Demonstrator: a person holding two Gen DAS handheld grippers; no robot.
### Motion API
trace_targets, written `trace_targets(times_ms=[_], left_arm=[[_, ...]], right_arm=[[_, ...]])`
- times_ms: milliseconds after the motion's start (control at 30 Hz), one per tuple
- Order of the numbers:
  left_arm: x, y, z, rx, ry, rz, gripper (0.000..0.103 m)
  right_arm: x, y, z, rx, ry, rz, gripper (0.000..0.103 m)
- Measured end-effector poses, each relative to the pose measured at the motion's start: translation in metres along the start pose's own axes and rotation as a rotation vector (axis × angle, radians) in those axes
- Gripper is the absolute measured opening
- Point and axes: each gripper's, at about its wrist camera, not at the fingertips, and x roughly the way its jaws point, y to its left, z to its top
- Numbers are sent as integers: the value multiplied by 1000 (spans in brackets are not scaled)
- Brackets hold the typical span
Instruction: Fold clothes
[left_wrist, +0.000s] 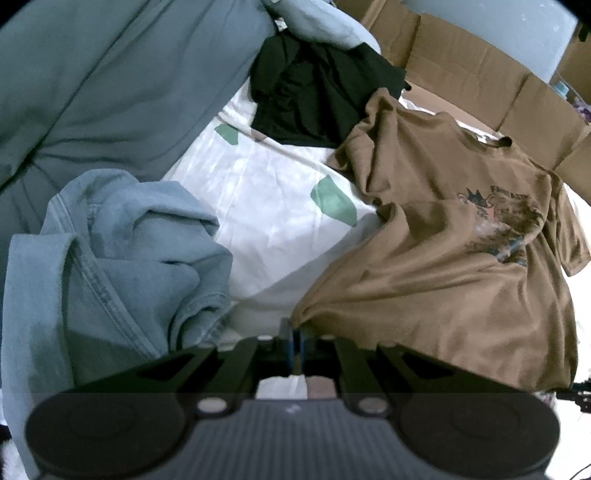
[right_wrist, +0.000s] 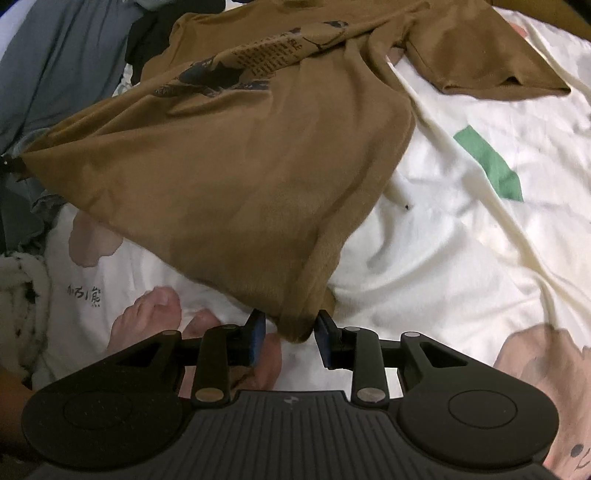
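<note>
A white bedsheet (left_wrist: 266, 206) with green patches is spread across the scene, and it is covered at the far left by a large grey-blue garment (left_wrist: 110, 81). A brown T-shirt (left_wrist: 454, 266) with a dark printed graphic is laid over the right part of the sheet in the left wrist view, its collar toward the far side and its hem toward the near side. Cardboard boxes (left_wrist: 469, 70) are seen standing beyond it at the far right. A light blue garment (left_wrist: 122, 266) is bunched at the near left, and a black garment (left_wrist: 317, 92) is crumpled at the far centre, just beside the brown shirt.

One hem corner of the T-shirt is pinched by the left gripper (left_wrist: 296, 338), whose fingers are pressed together on the cloth, so that the fabric is drawn taut toward it. In the right wrist view the other hem corner is seen hanging between the spread fingers of the right gripper (right_wrist: 289, 338); whether the cloth is touched by them cannot be told. Bare toes (right_wrist: 155, 314) are seen on the sheet just left of that gripper.
</note>
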Motion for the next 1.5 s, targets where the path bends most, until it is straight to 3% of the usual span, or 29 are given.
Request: trace_targets(times_ms=[67, 167, 533, 800, 1100, 1333, 1500], left_arm=[[-5, 0, -1, 2, -2, -5, 3], [-12, 0, -3, -1, 0, -16, 3], [-49, -8, -13, 18, 17, -78, 3], [-55, -13, -33, 12, 93, -140, 3], [-32, -24, -77, 12, 209, -178, 3], [6, -36, -110, 29, 294, -150, 3], [46, -33, -133, -15, 314, -118, 3]], right_arm=[[-6, -2, 1, 5, -8, 3, 11], [-21, -7, 2, 21, -10, 6, 6], [-90, -33, 9, 121, -37, 76, 3], [-129, -46, 20, 101, 40, 67, 2], [-137, -63, 23, 81, 163, -24, 2], [-117, -84, 2, 115, 248, -90, 2], [-91, -101, -17, 182, 158, -99, 3]])
